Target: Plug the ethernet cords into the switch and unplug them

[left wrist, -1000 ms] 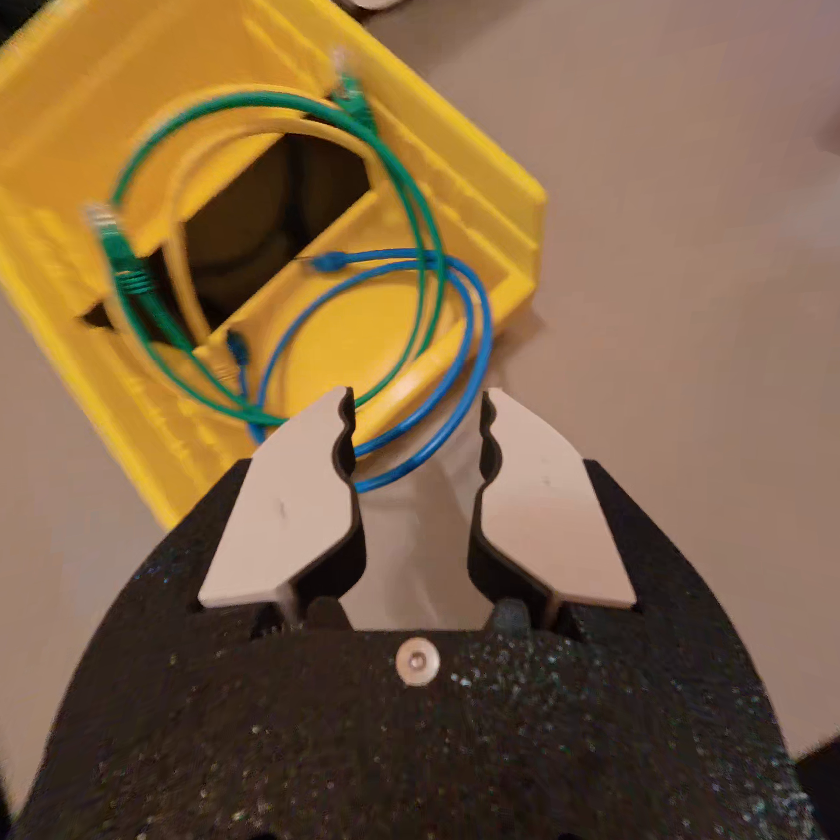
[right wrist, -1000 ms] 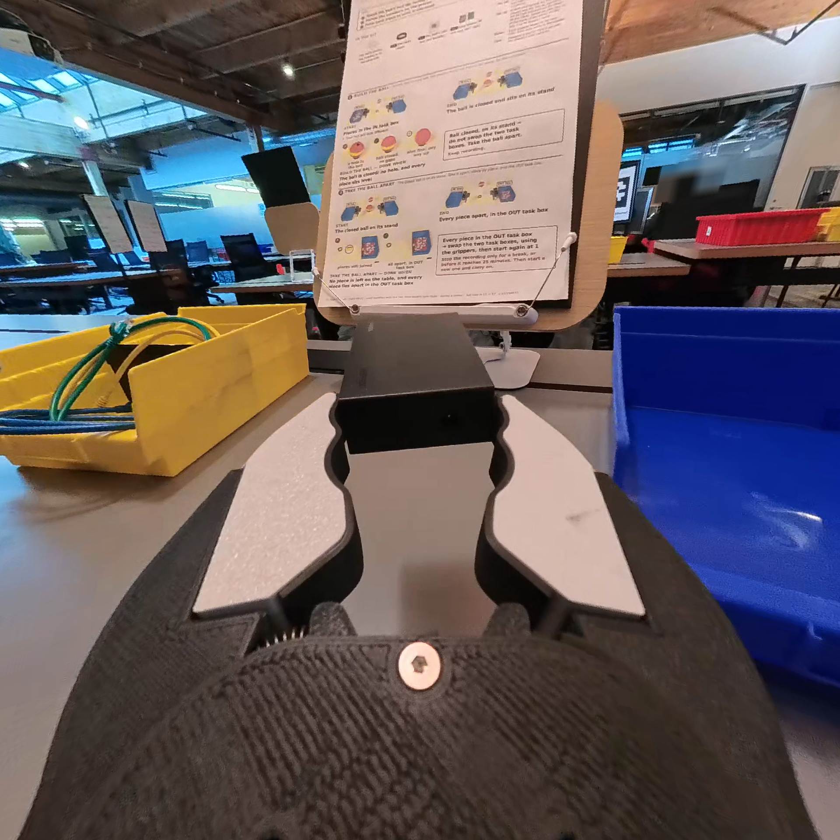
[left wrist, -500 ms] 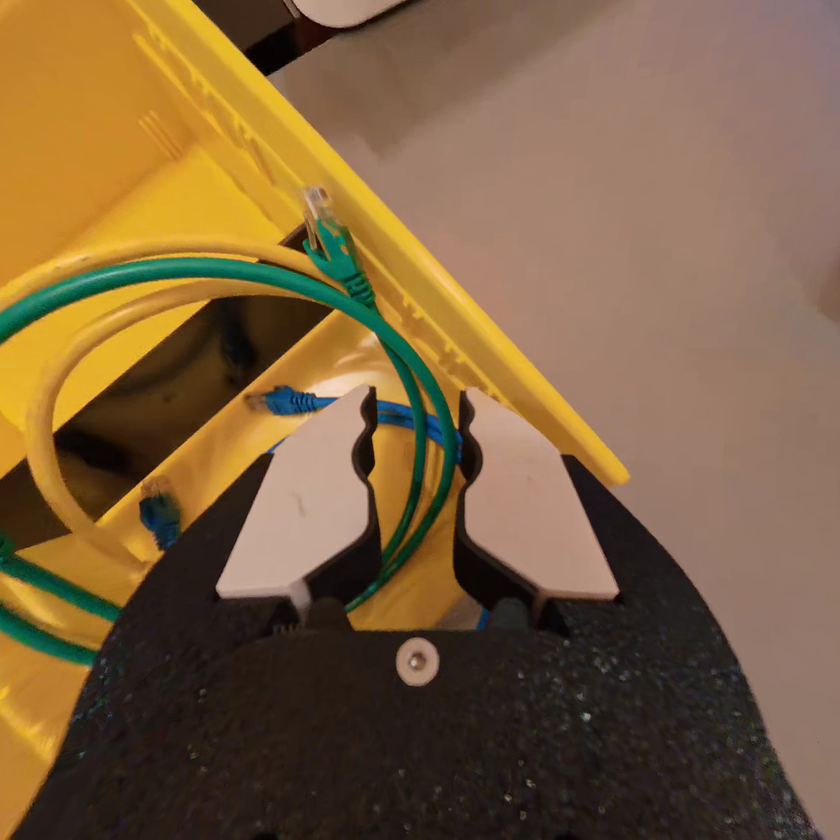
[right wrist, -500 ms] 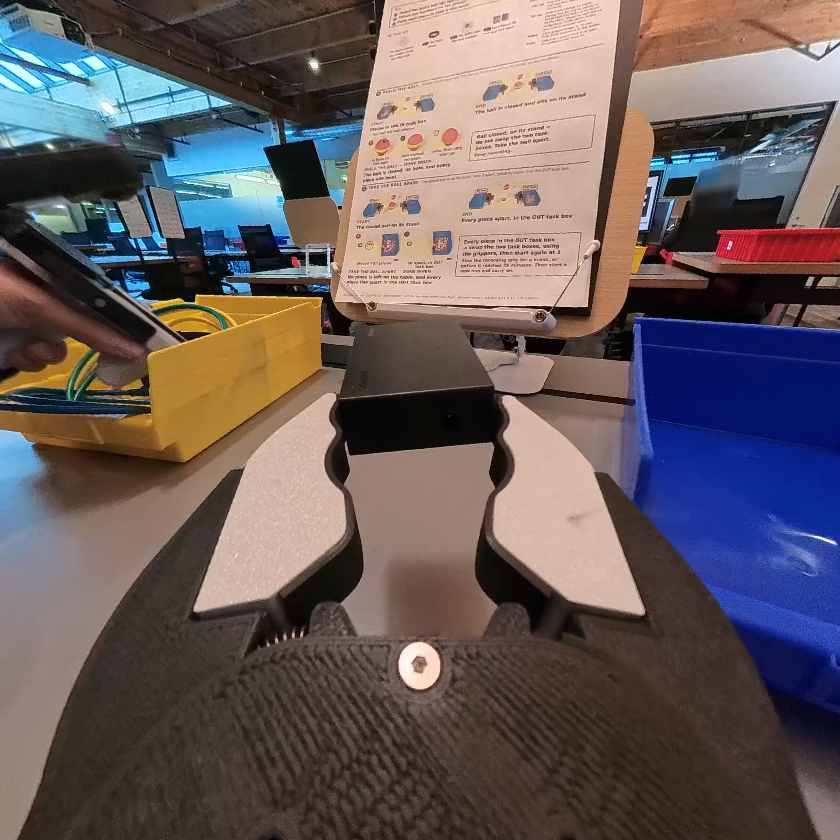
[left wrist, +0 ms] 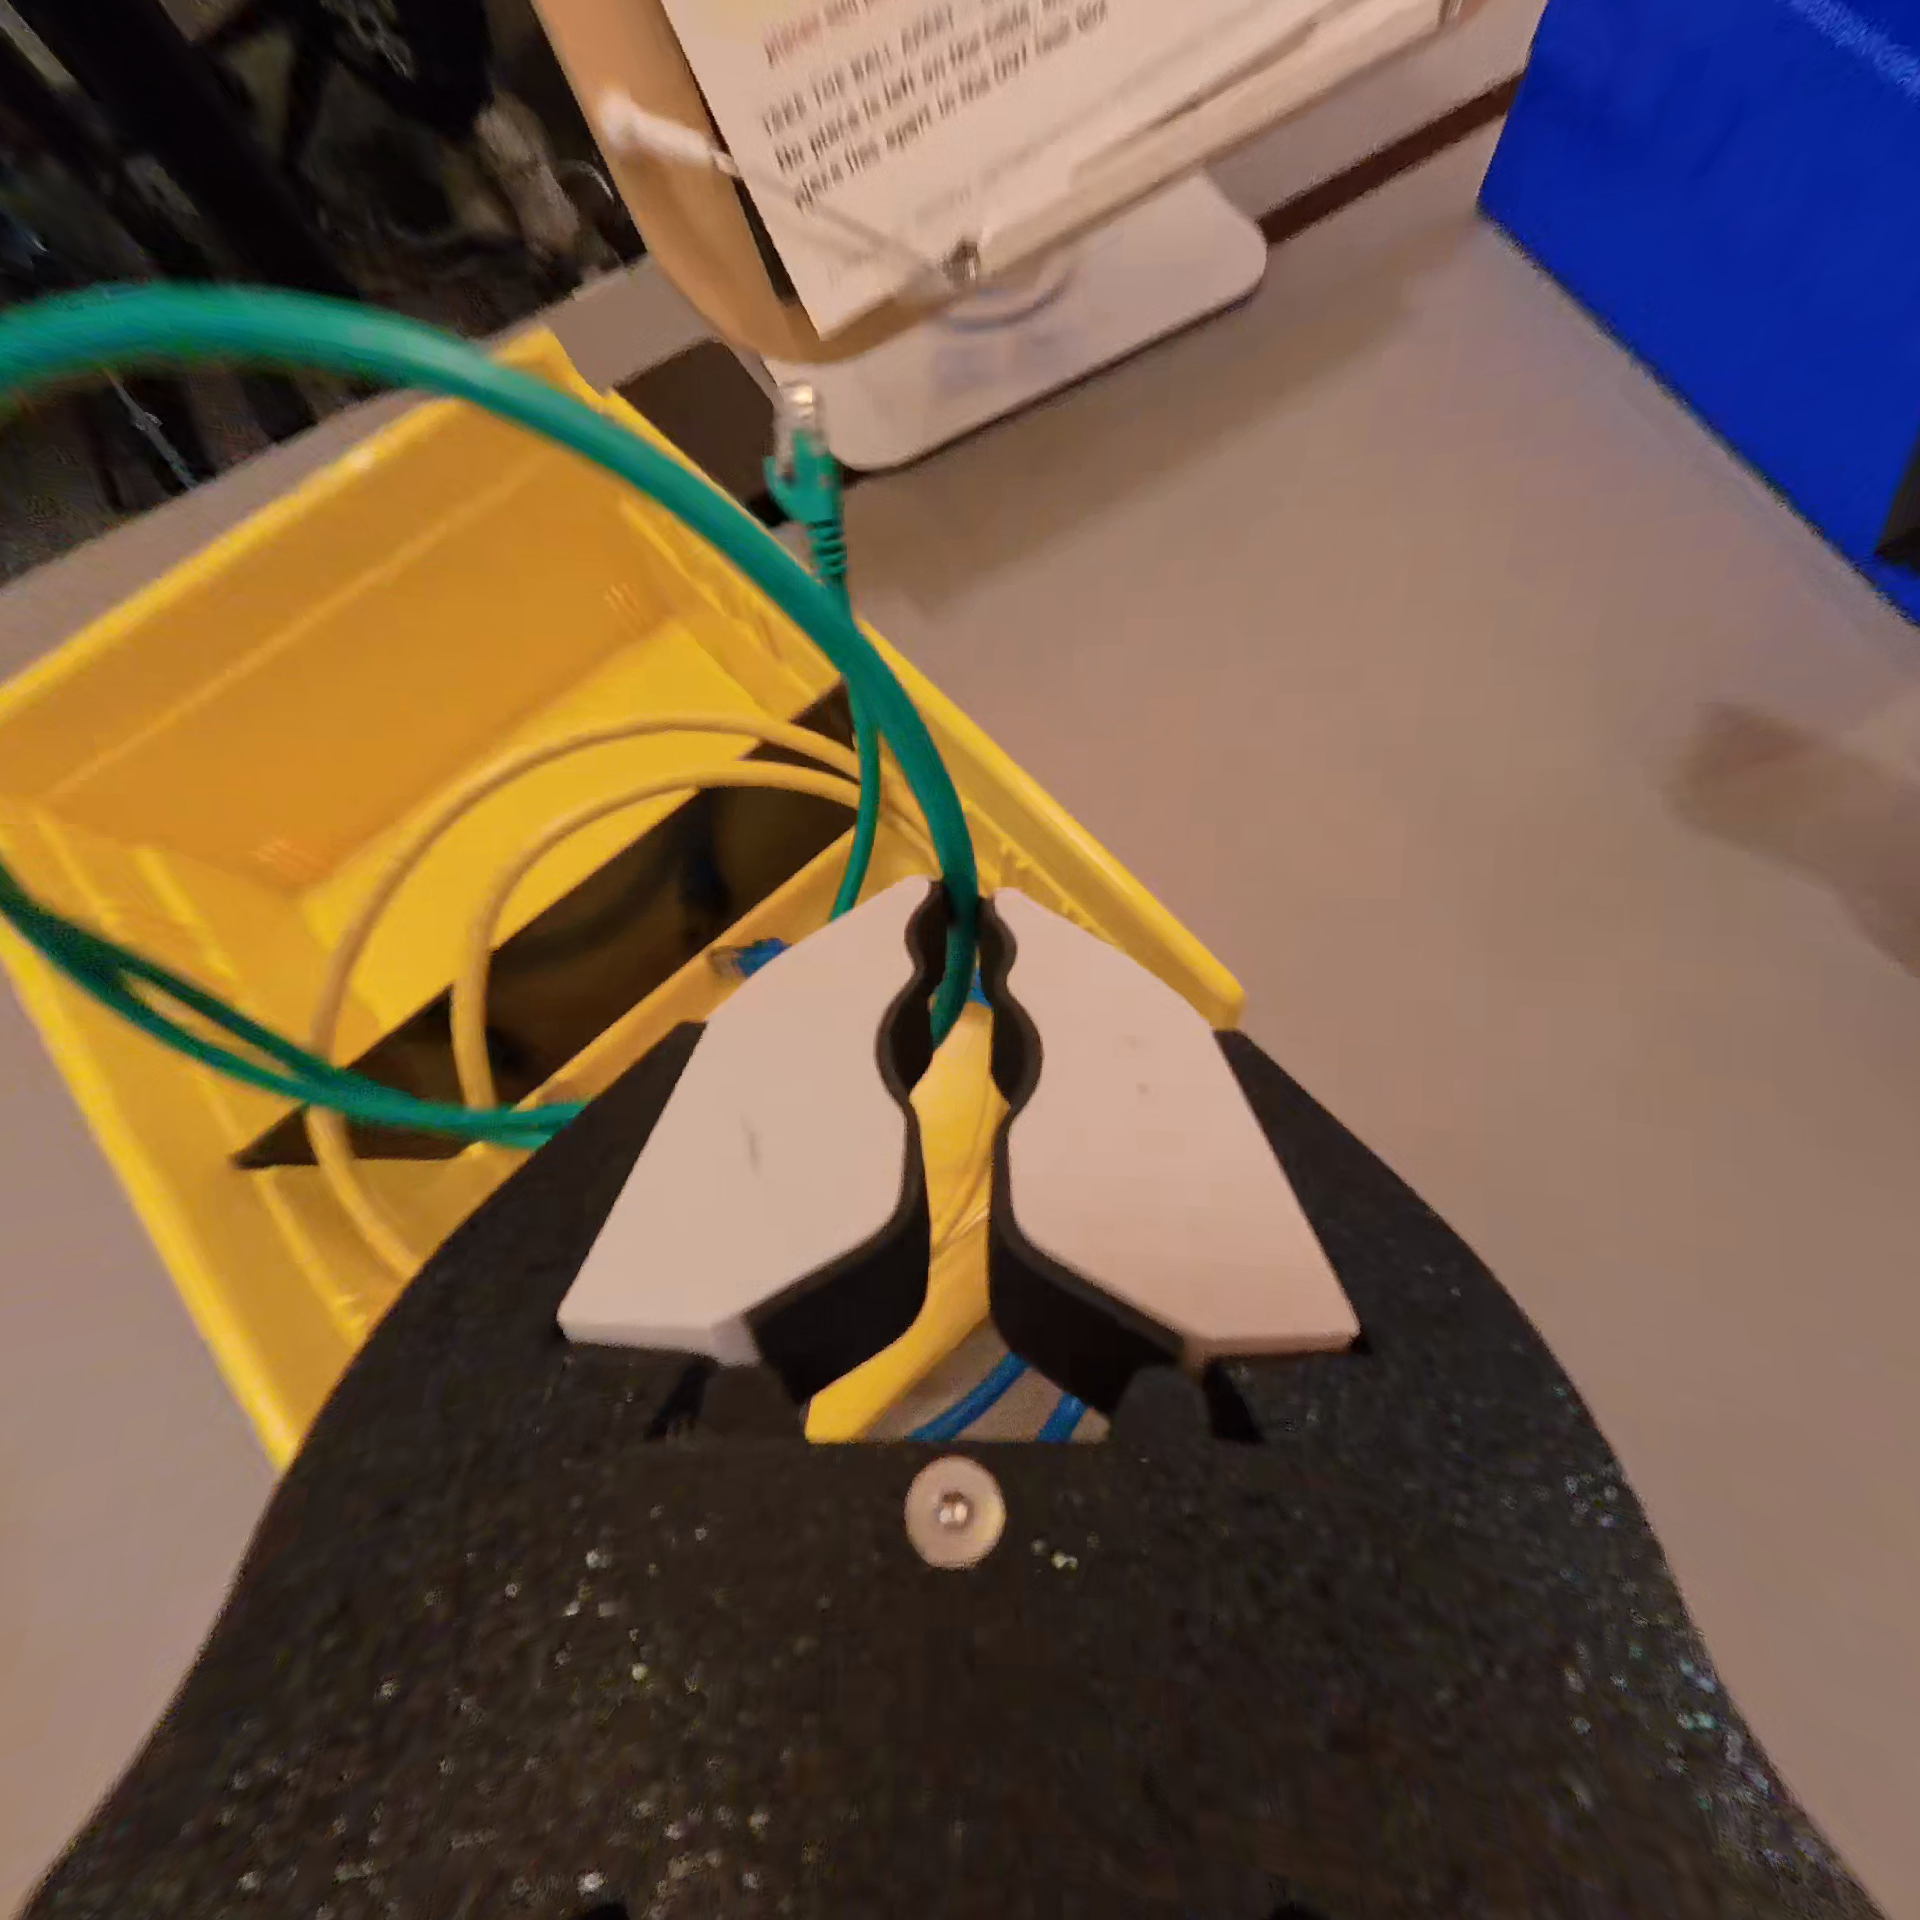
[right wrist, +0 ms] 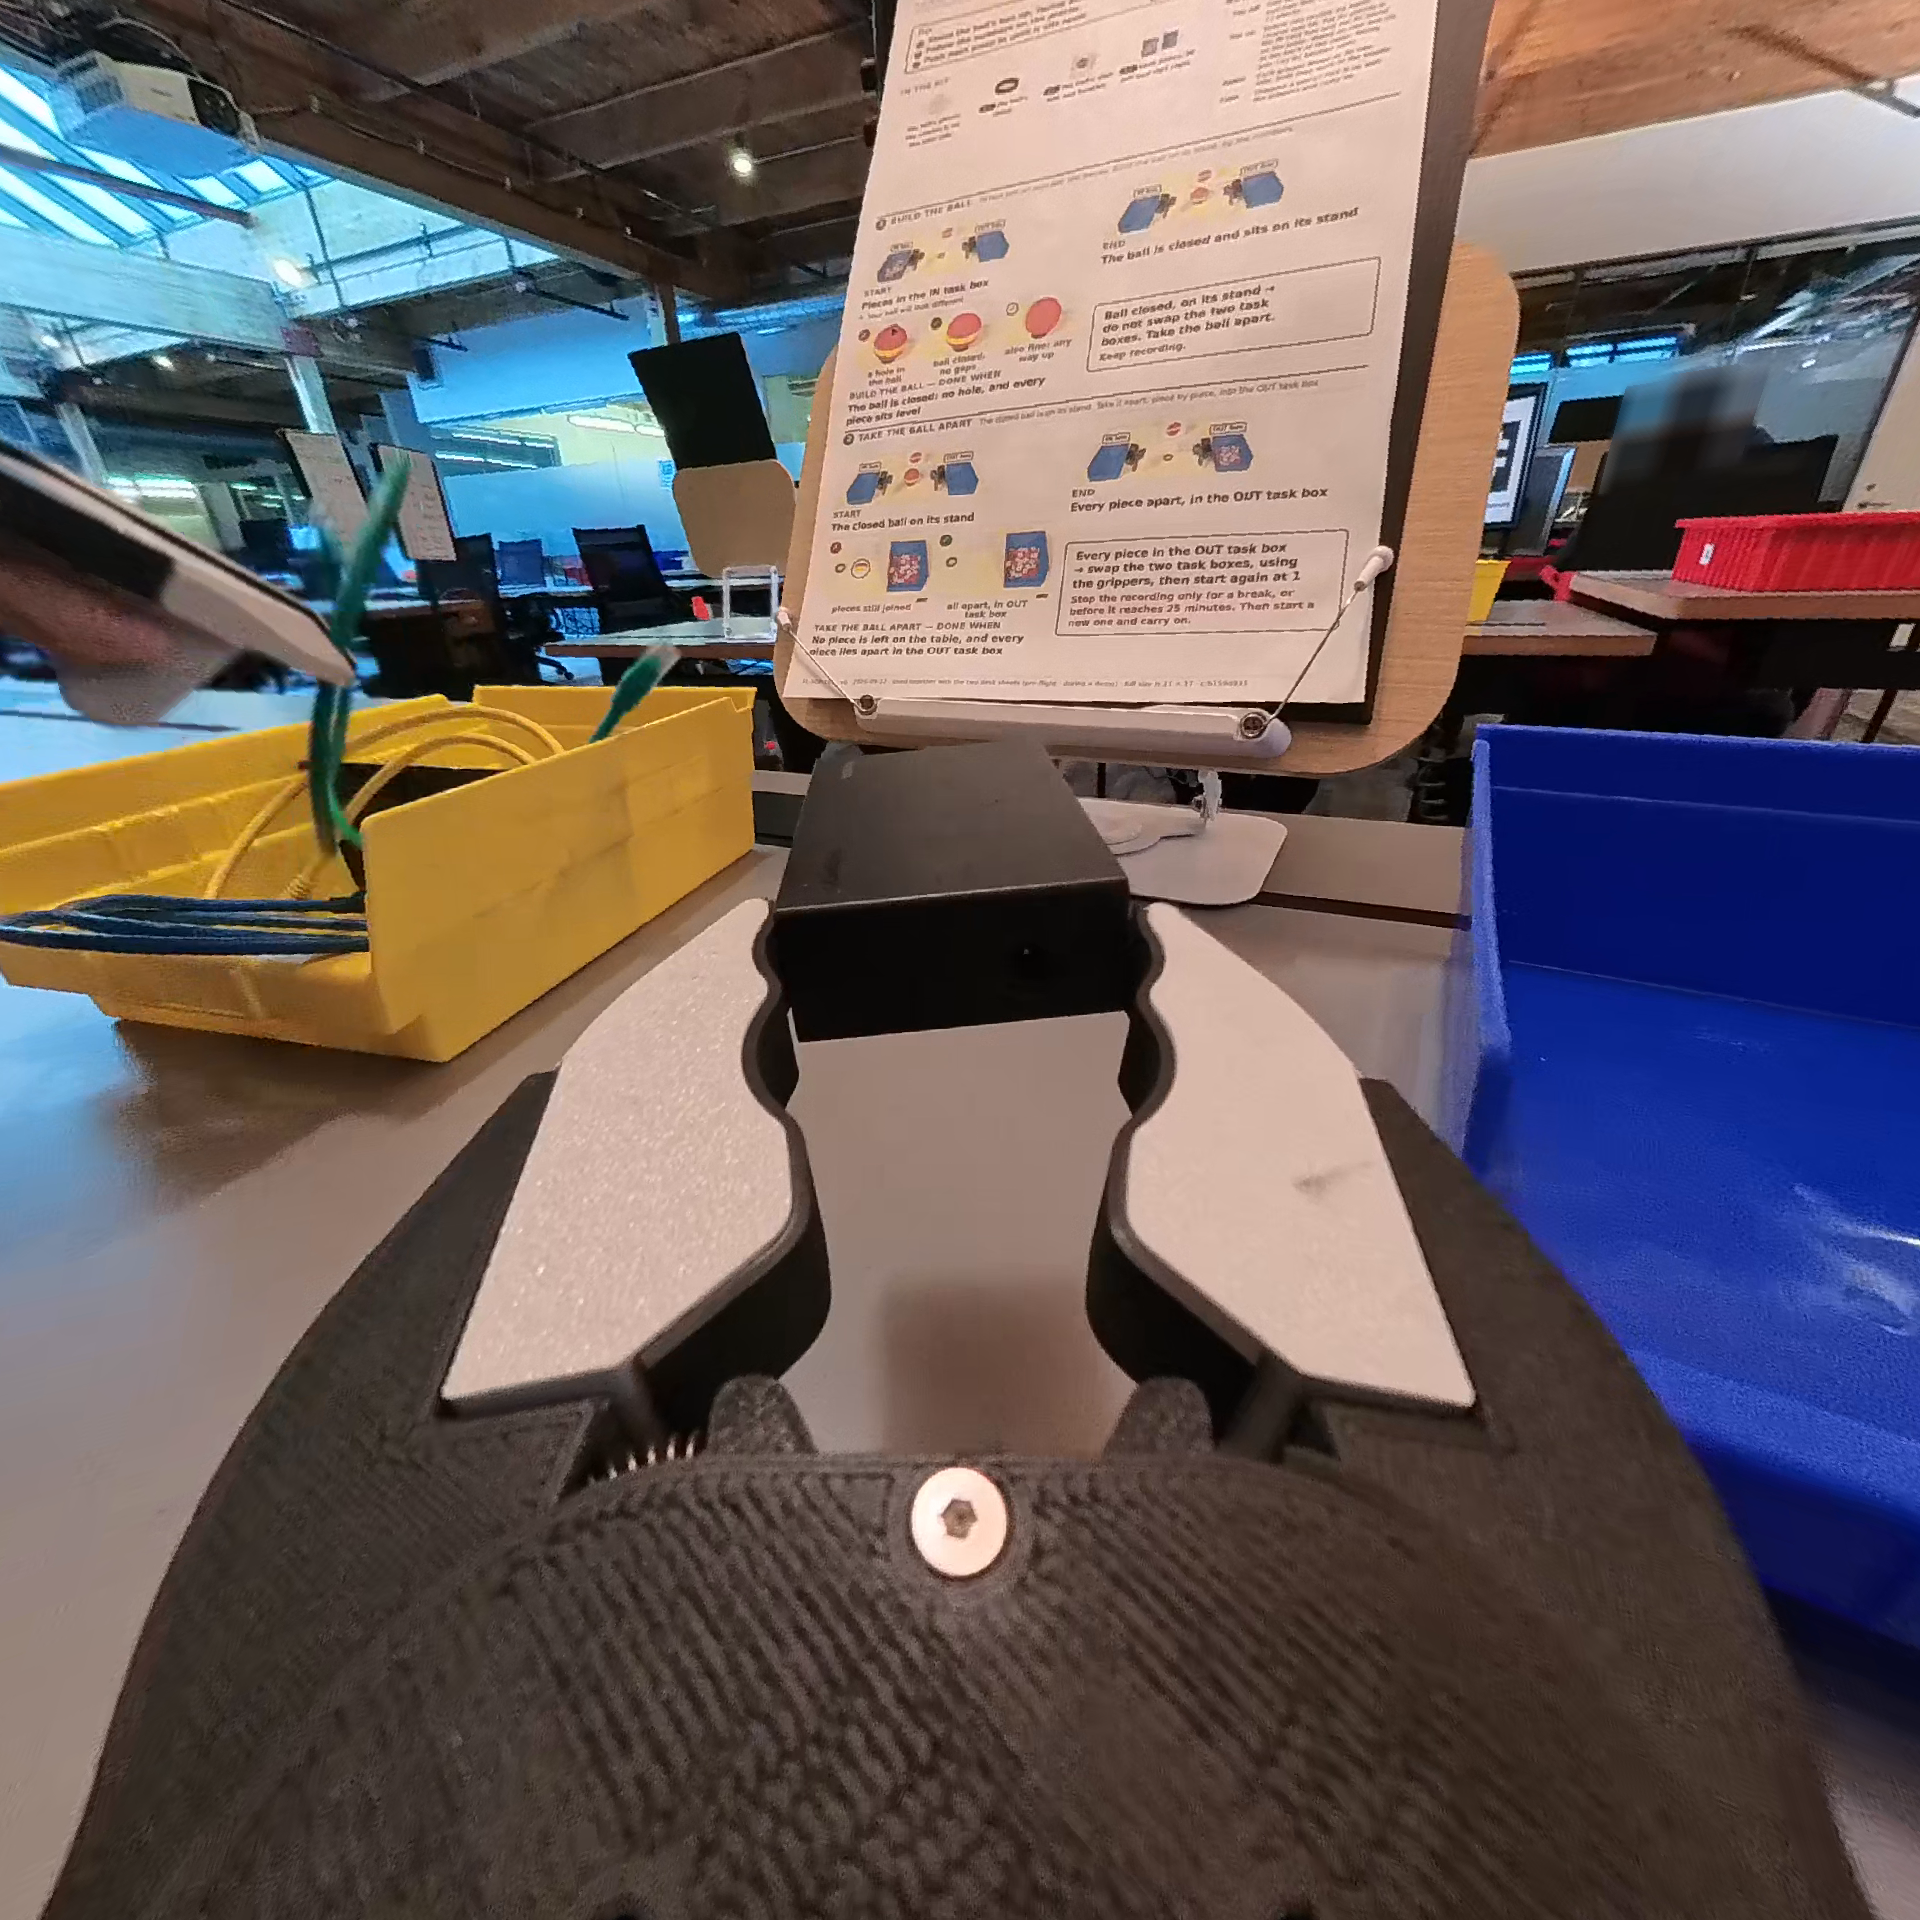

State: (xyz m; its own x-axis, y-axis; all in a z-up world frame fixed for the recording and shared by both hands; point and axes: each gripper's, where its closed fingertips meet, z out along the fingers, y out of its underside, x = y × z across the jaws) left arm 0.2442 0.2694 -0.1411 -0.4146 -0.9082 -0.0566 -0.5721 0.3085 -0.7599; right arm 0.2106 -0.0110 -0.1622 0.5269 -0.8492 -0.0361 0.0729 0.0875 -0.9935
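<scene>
My left gripper (left wrist: pixel 958 909) is shut on the green ethernet cord (left wrist: pixel 623 447) and holds it above the yellow bin (left wrist: pixel 312 644). The cord loops up to the left and its plug (left wrist: pixel 805 468) hangs free past the bin's far rim. A yellow cord (left wrist: pixel 416 914) and a blue cord (left wrist: pixel 977 1397) lie in the bin. My right gripper (right wrist: pixel 954 935) is shut on the near end of the black switch (right wrist: pixel 935 831), which rests on the table. The right wrist view also shows the left gripper (right wrist: pixel 332 665) at far left, lifting the green cord (right wrist: pixel 348 592).
A document stand (right wrist: pixel 1122 416) with a printed sheet stands just behind the switch. A blue bin (right wrist: pixel 1714 1143) sits close on the right. The yellow bin (right wrist: pixel 520 894) is at the left. The grey table (right wrist: pixel 208 1195) runs between them. A red bin (right wrist: pixel 1808 545) is on a far table. Spacing between my two grippers at the tips: around 30 cm.
My left gripper was open over the coiled cords, closed on the green cord and raised it out of the yellow bin. My right gripper kept its hold on the switch.
</scene>
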